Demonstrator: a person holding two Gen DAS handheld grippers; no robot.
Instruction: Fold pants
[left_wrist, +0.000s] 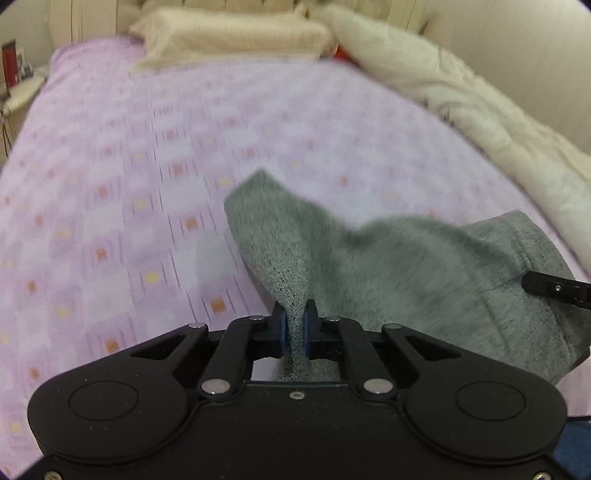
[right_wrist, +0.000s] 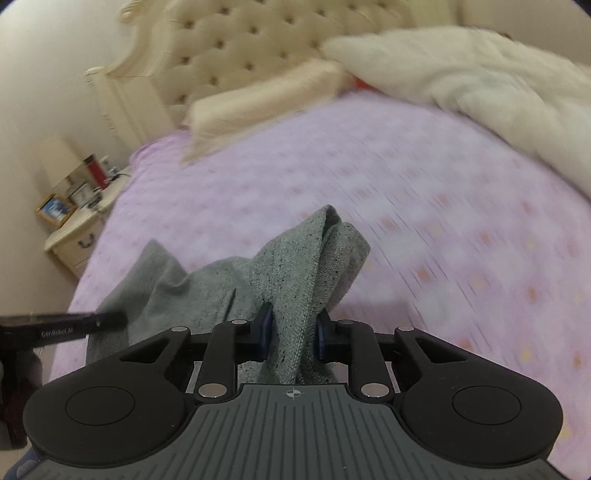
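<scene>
Left wrist view shows the left gripper (left_wrist: 294, 328) pinching the grey pants (left_wrist: 406, 266) above the bed (left_wrist: 110, 184); the right gripper (right_wrist: 291, 332) clamps another bunch. Soft, limp cloth probably handles best by its edges.

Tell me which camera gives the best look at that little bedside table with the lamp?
The right wrist view. There the bedside table shows its drawer front, with a lamp, a picture frame and a red bottle on top. The left wrist view catches only a sliver of its top at the frame's left edge.
</scene>
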